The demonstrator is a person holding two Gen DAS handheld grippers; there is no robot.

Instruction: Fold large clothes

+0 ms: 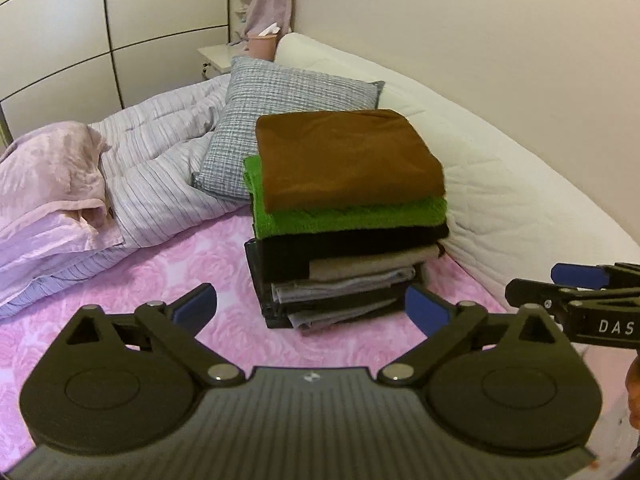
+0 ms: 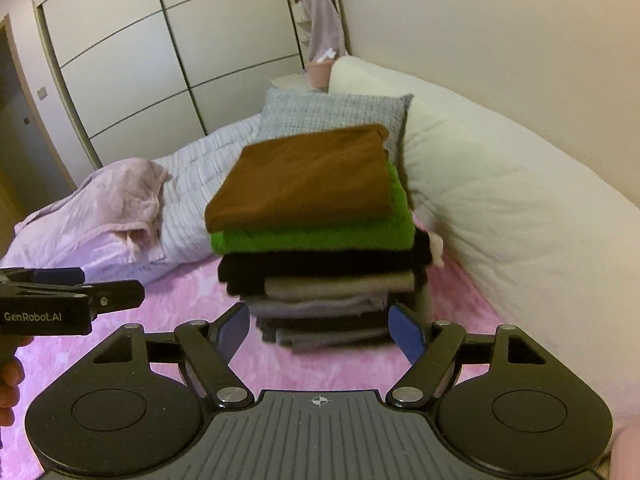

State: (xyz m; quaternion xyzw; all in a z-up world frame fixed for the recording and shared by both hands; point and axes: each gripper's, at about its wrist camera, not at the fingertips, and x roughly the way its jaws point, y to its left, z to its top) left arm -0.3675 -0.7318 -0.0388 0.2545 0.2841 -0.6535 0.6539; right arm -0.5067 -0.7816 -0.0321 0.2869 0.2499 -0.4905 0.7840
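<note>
A stack of folded clothes stands on the pink floral sheet [image 1: 160, 280]. The brown garment [image 1: 348, 156] [image 2: 308, 176] lies on top, then a green one [image 1: 352, 216], a black one [image 1: 352, 240], and beige and grey pieces [image 1: 352, 284] below. My left gripper [image 1: 310, 306] is open just in front of the stack's base, holding nothing. My right gripper [image 2: 320, 330] is also open and empty, close to the lowest layers. Each gripper shows in the other's view: the right gripper [image 1: 530, 280] at the right edge, the left gripper [image 2: 114, 284] at the left edge.
A grey checked pillow [image 1: 288, 92] leans behind the stack. A striped duvet [image 1: 160, 152] and pink blanket [image 1: 52, 160] lie to the left. A white padded headboard [image 1: 500, 184] runs along the right. A wardrobe [image 2: 160, 60] and a nightstand with a pink bin [image 1: 262, 46] stand beyond.
</note>
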